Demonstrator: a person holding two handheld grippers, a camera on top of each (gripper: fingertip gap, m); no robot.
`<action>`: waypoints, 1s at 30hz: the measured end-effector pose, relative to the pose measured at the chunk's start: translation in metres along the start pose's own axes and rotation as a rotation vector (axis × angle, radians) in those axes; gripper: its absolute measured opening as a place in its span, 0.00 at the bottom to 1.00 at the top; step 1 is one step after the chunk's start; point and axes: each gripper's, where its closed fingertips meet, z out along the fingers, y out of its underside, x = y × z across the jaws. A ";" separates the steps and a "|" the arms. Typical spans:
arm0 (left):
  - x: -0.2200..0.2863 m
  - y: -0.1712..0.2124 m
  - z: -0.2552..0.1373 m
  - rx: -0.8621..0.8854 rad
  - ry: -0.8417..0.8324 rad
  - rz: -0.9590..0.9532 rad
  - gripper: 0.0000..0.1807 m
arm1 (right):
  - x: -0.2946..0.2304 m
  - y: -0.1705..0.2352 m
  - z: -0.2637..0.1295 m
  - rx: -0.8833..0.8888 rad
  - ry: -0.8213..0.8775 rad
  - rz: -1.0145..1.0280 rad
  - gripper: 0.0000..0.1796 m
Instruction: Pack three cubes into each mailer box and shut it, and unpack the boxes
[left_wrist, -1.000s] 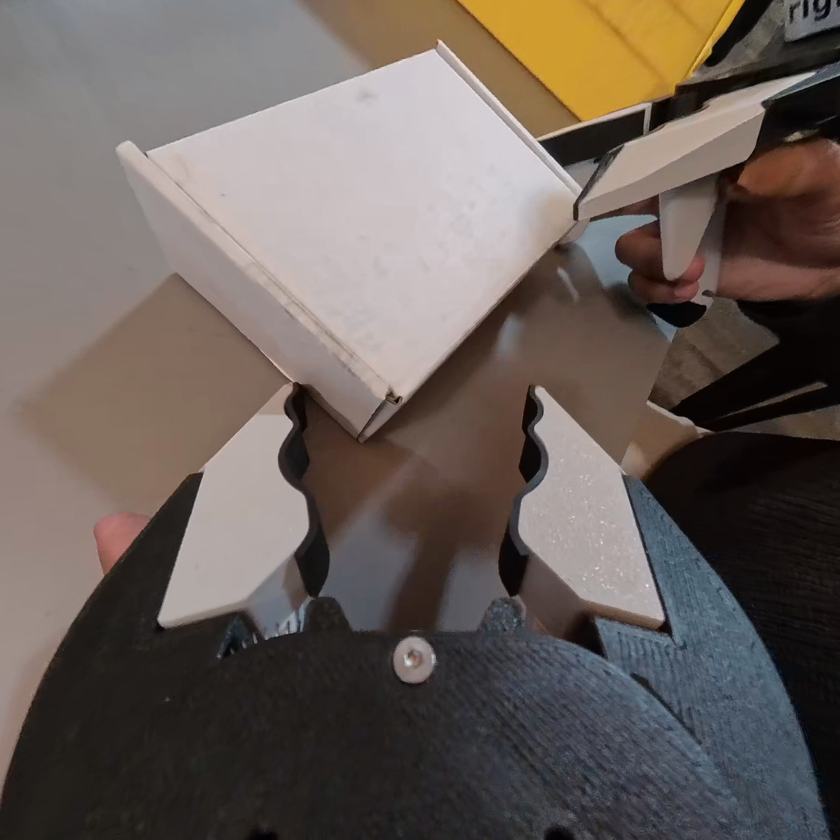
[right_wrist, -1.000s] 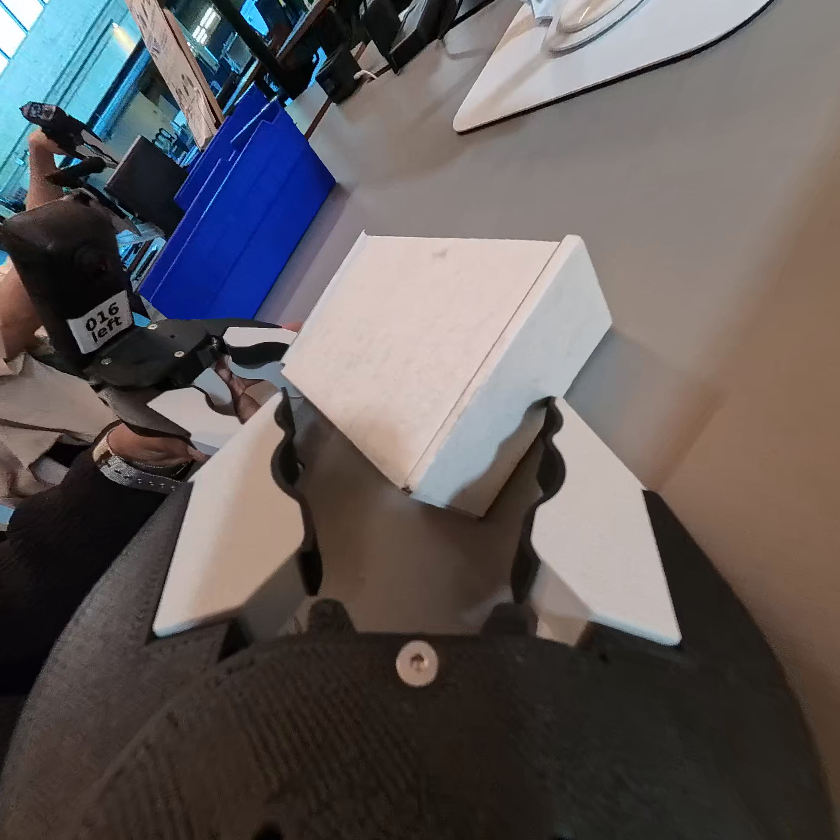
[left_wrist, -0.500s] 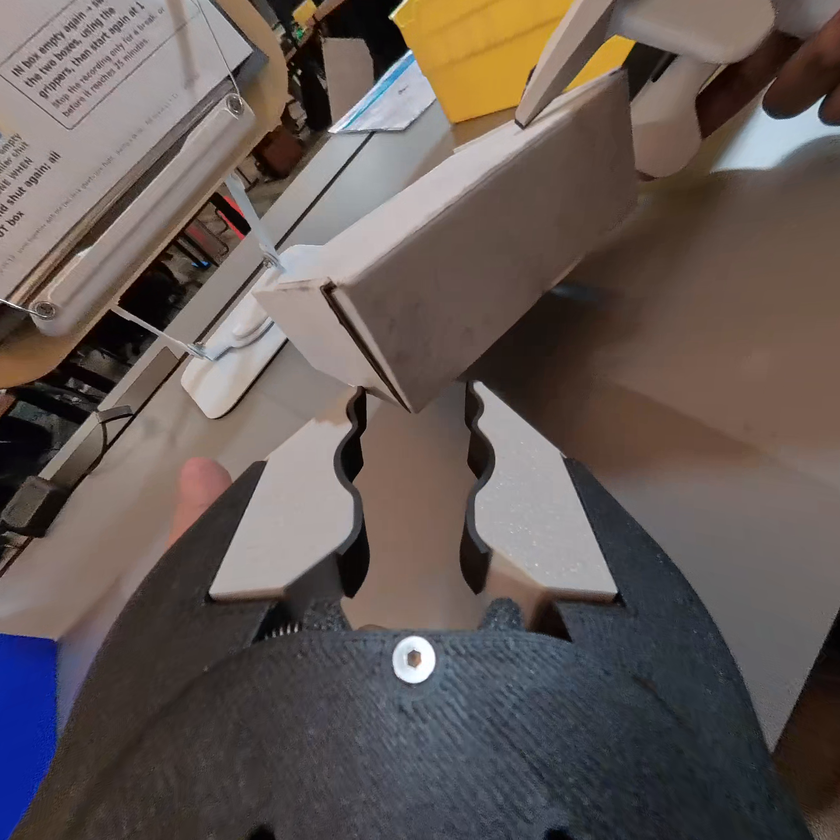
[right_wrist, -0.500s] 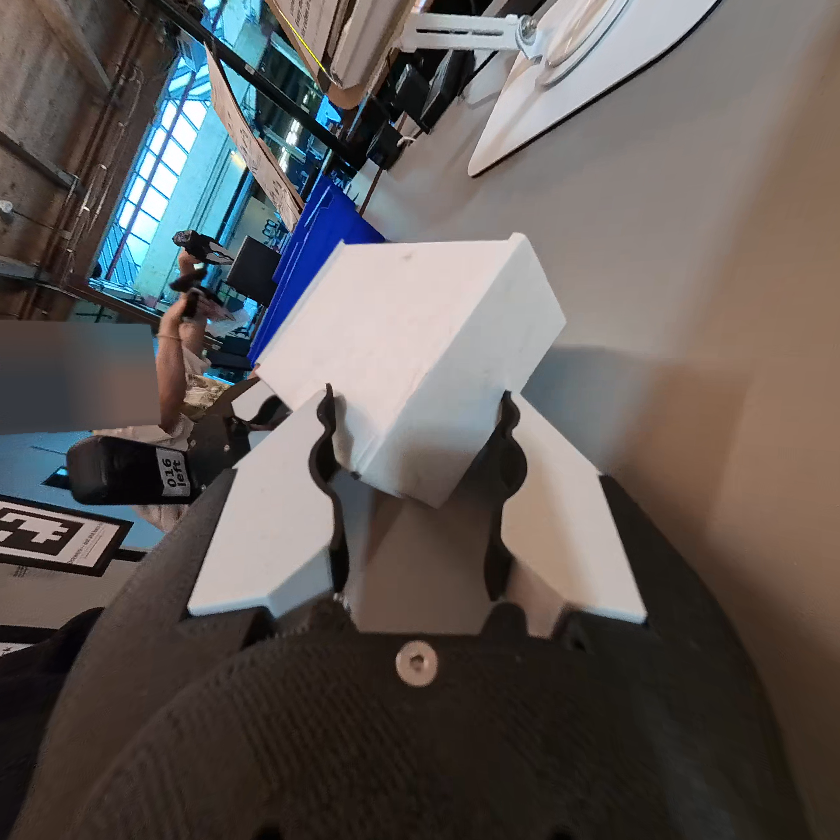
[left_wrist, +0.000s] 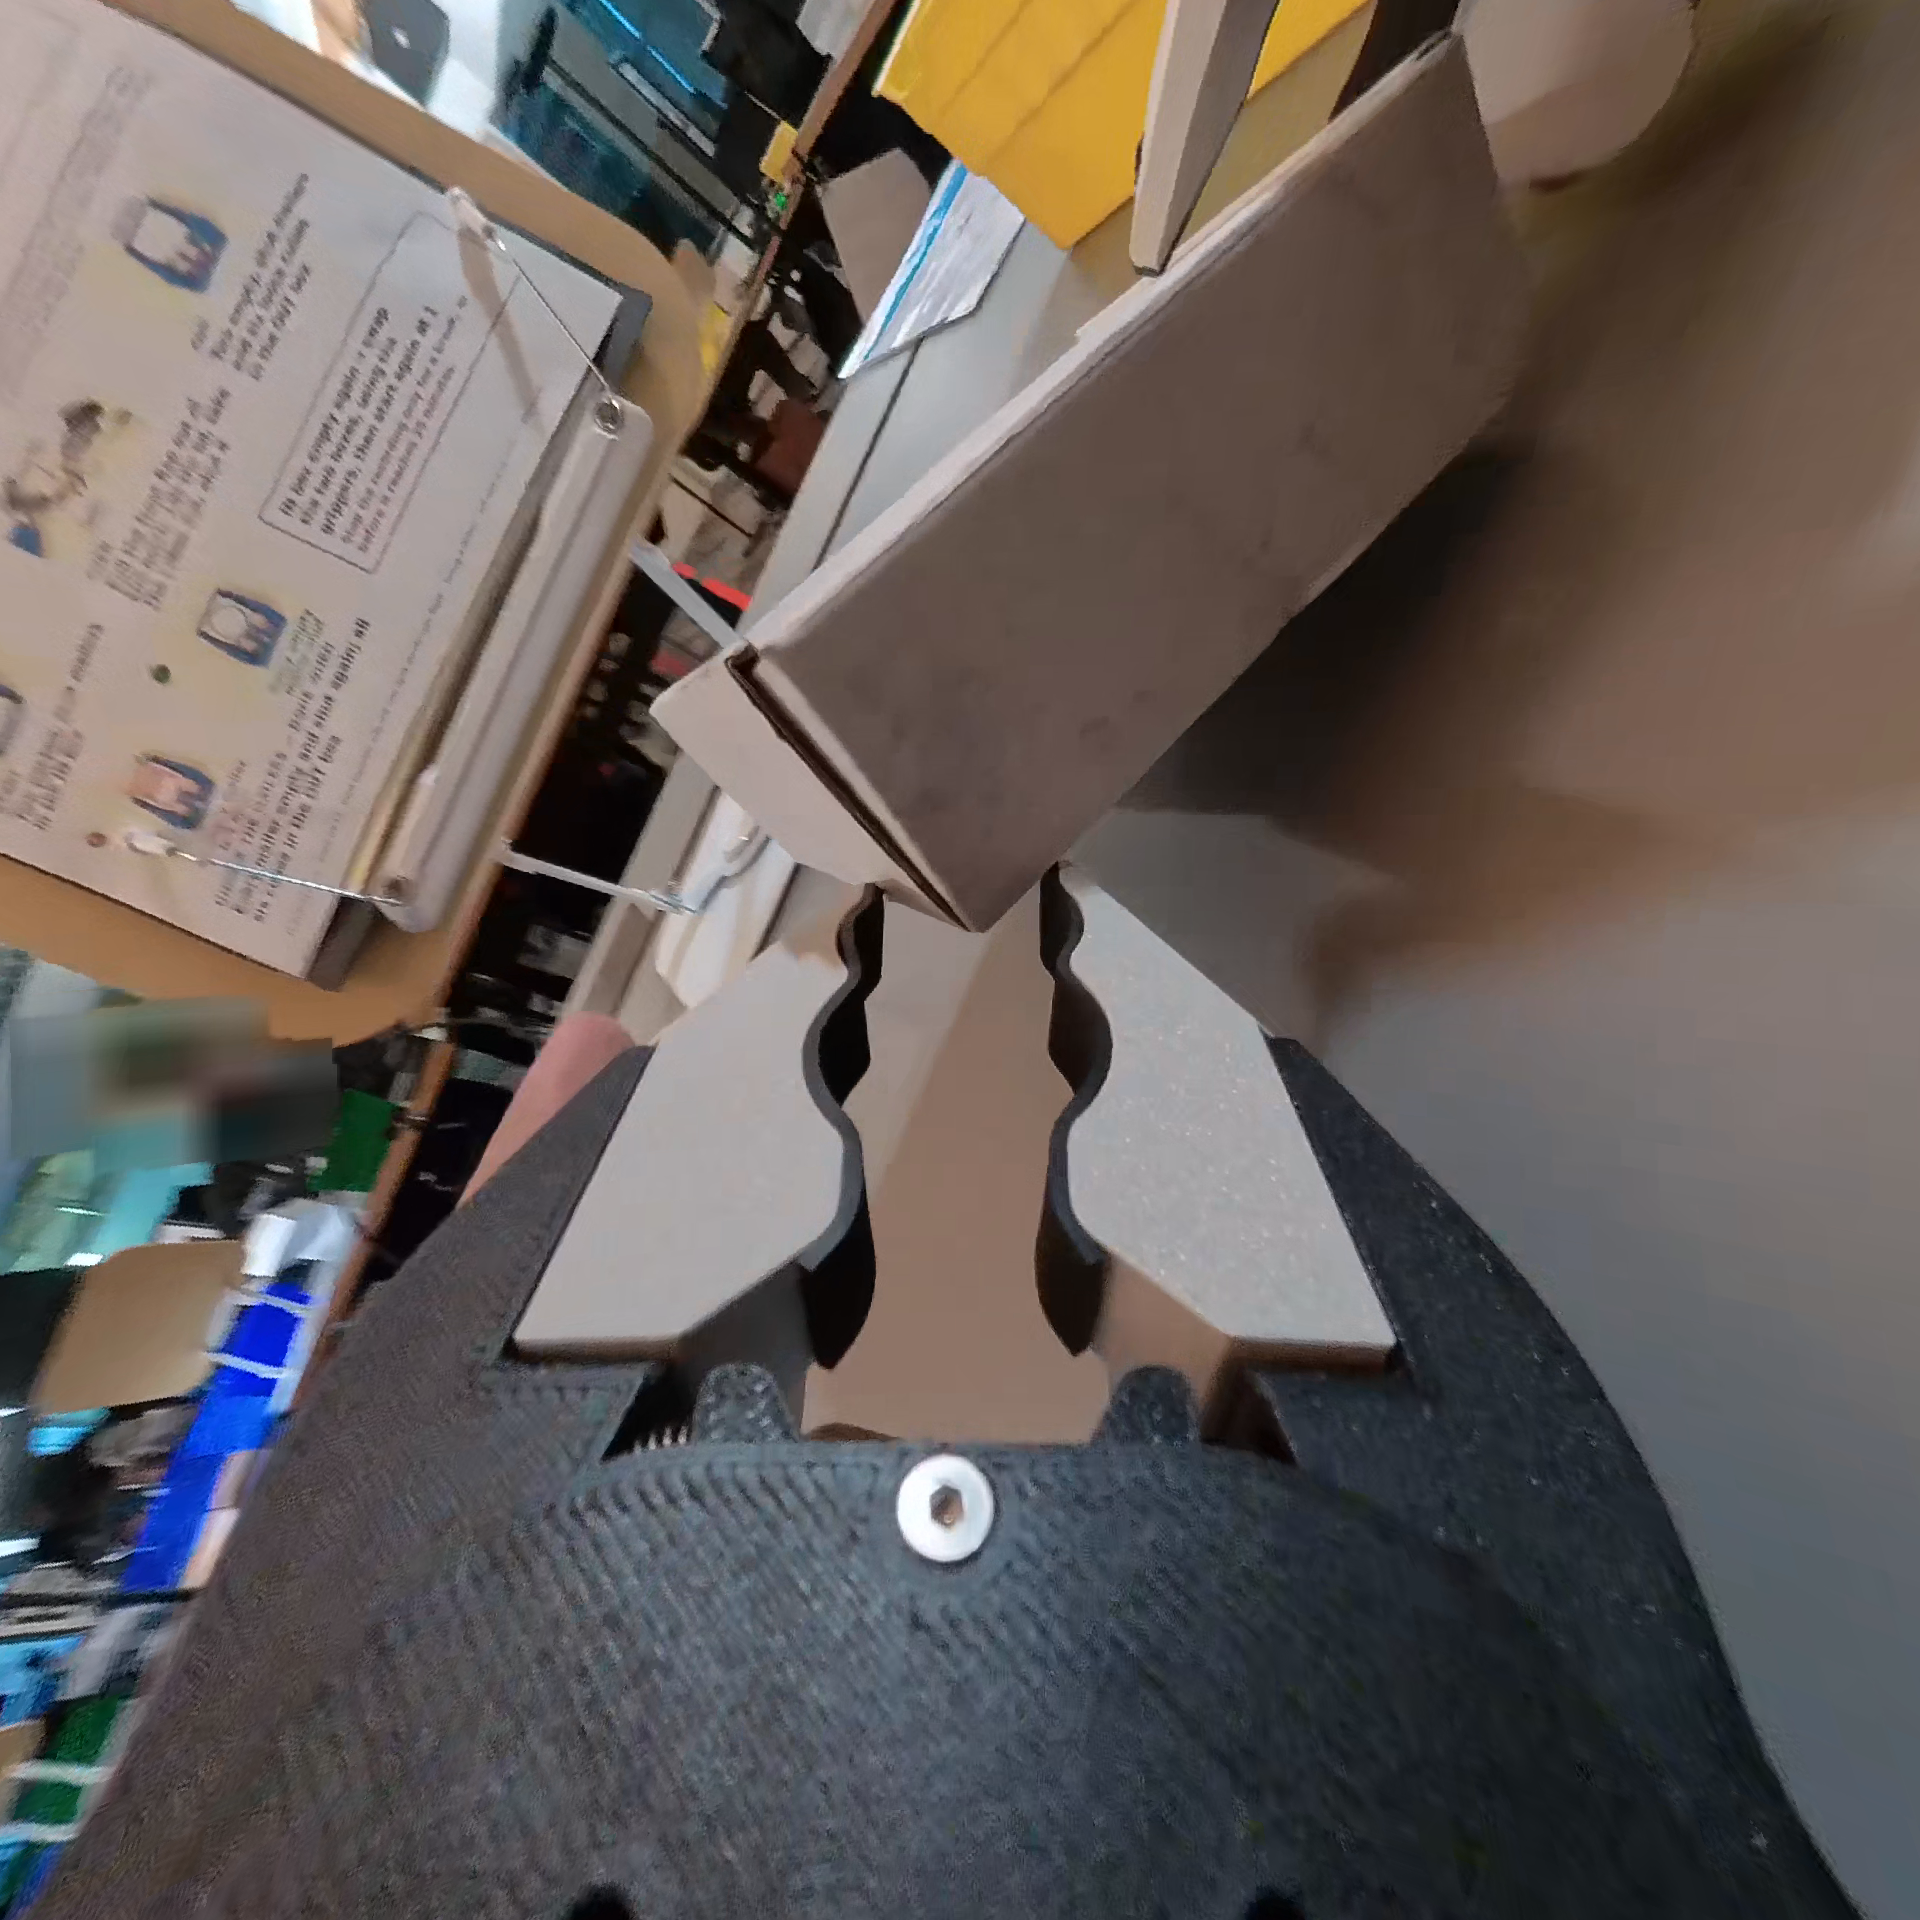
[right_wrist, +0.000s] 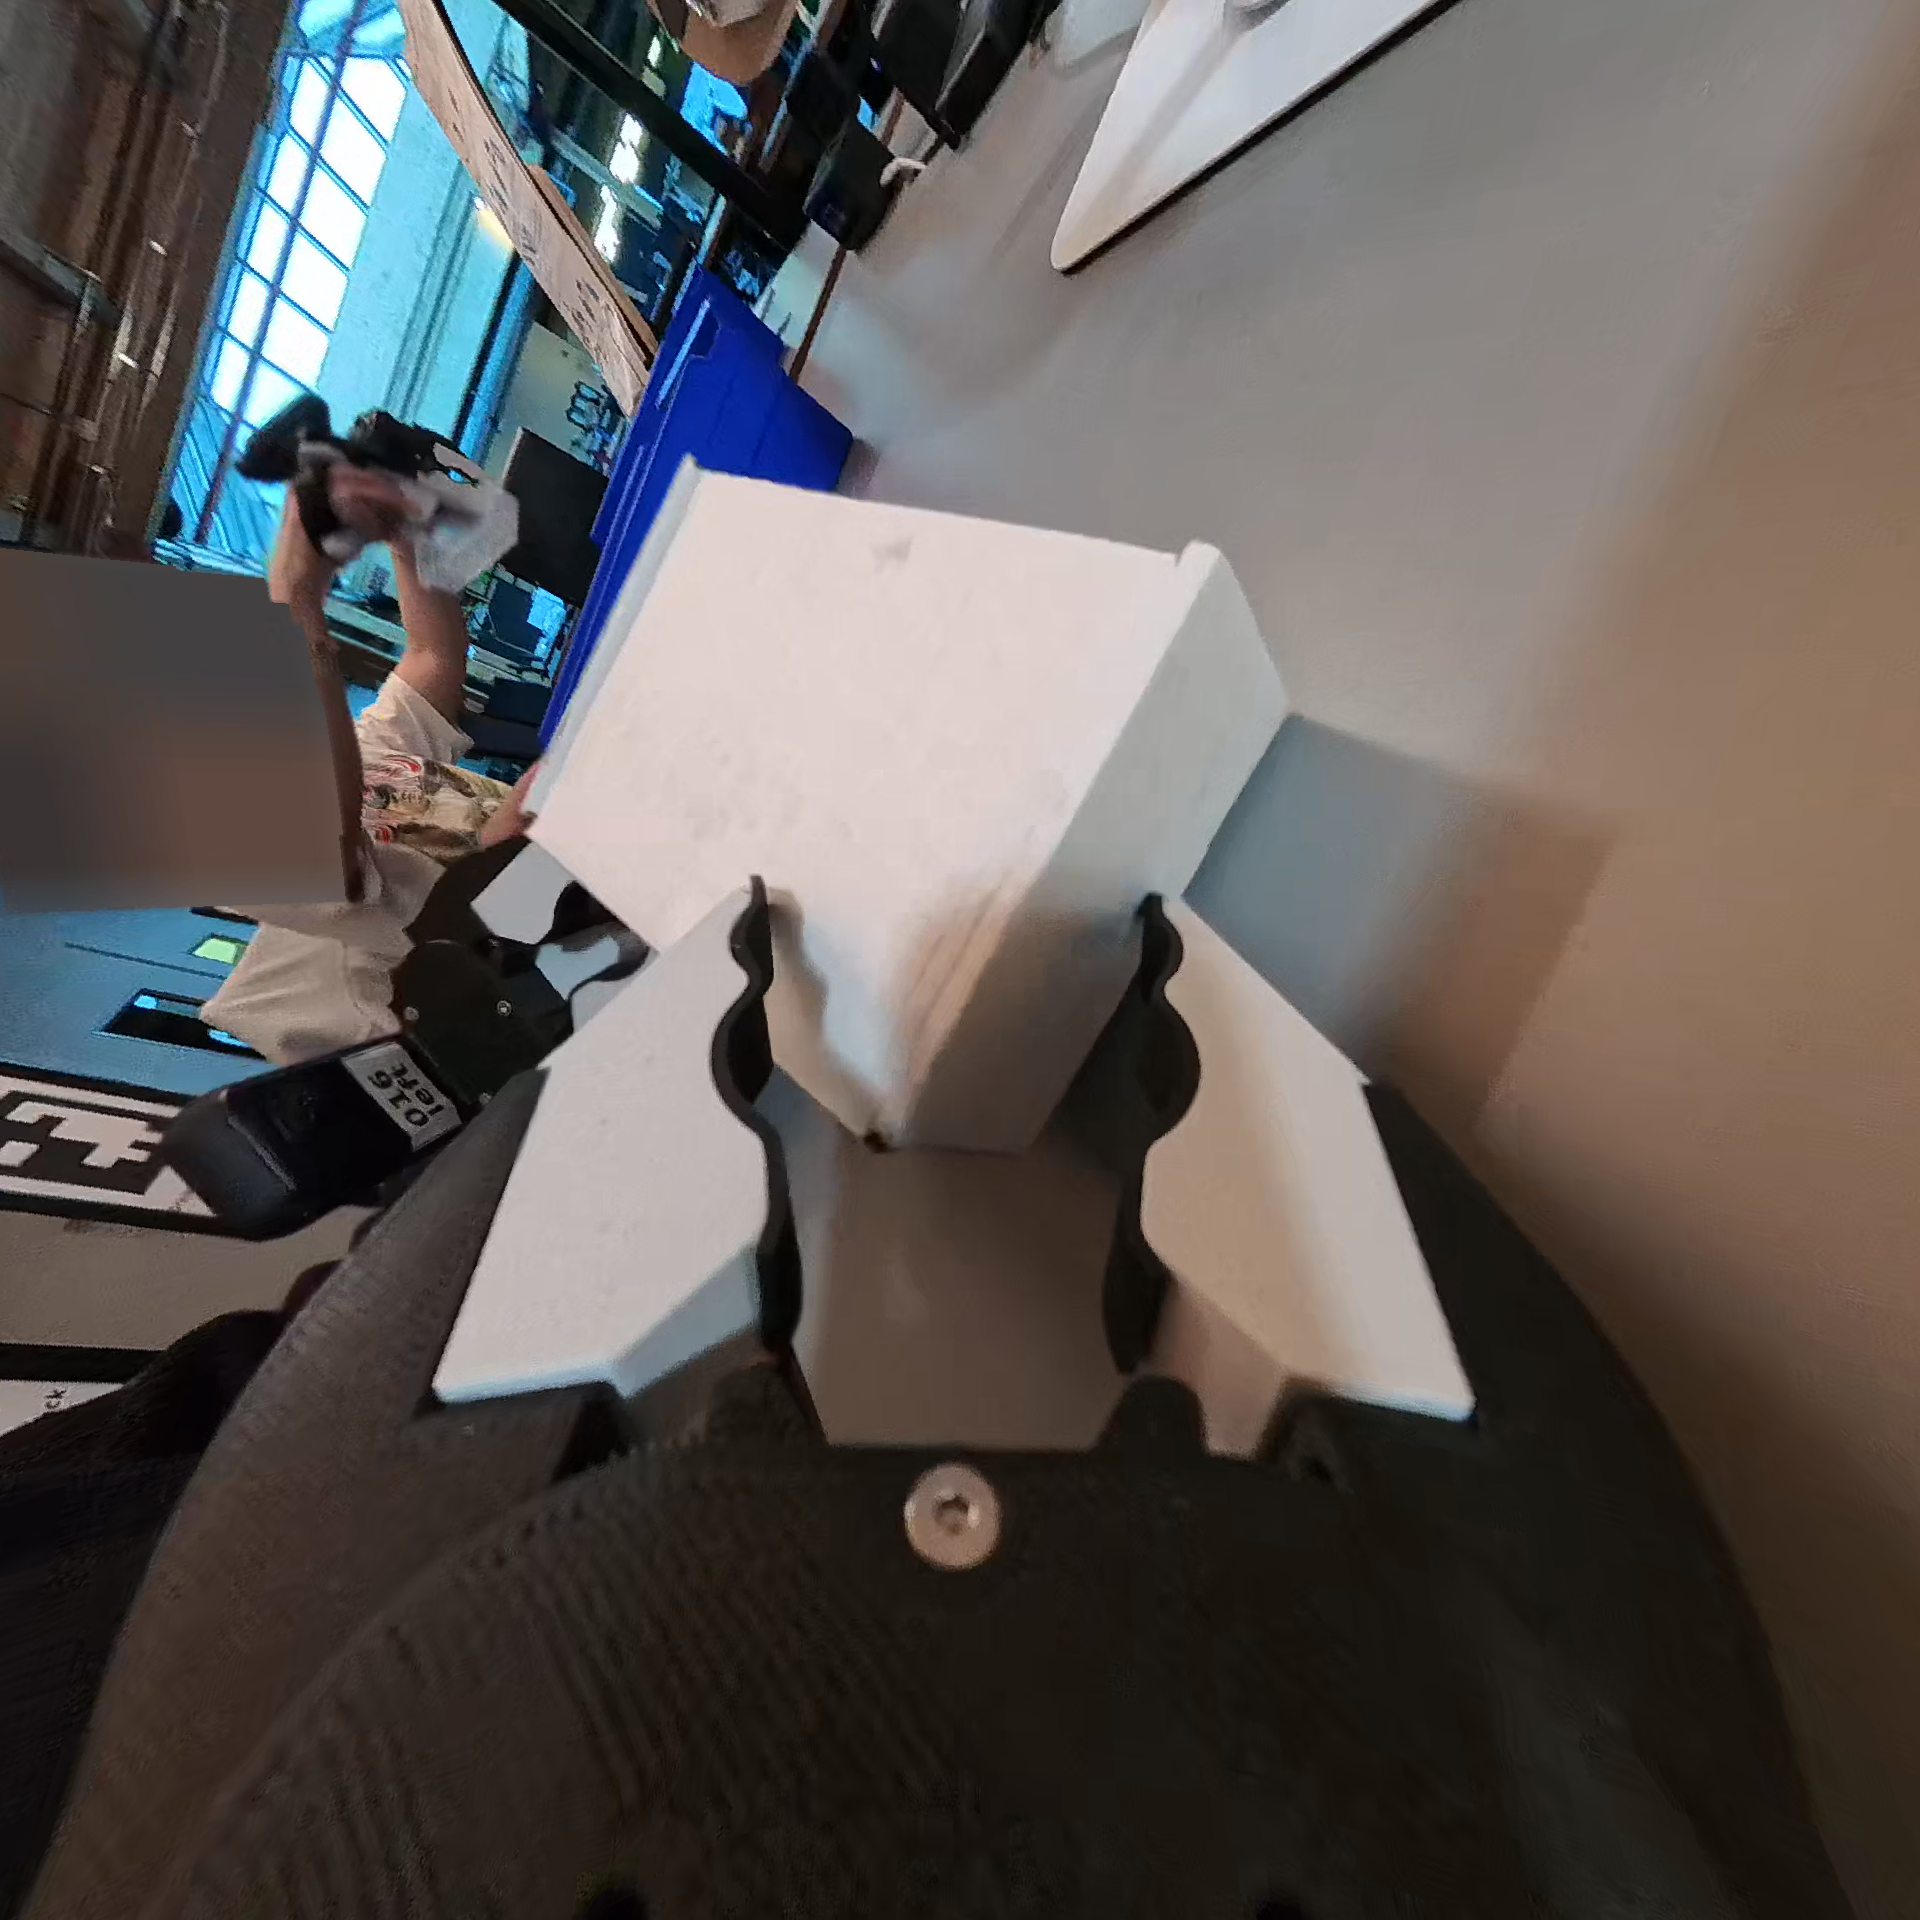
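Grey table (right_wrist: 1558, 520), box (right_wrist: 883, 748) corner-gripped

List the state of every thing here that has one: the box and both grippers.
White mailer box: shut, tilted, lifted off the grey table, held at two opposite corners.
Right gripper: shut on a corner of the box.
Left gripper: fingers close on the opposite corner; whether they clamp it cannot be told.
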 end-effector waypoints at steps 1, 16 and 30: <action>-0.002 0.000 0.000 0.001 -0.030 0.044 0.15 | 0.001 0.002 0.001 -0.017 0.010 -0.008 0.39; -0.029 -0.009 -0.003 0.034 -0.286 0.261 0.39 | 0.001 0.002 0.001 -0.027 0.066 -0.118 0.38; 0.016 -0.028 0.008 0.235 -0.210 0.823 0.35 | 0.002 0.005 0.002 -0.060 0.082 -0.150 0.37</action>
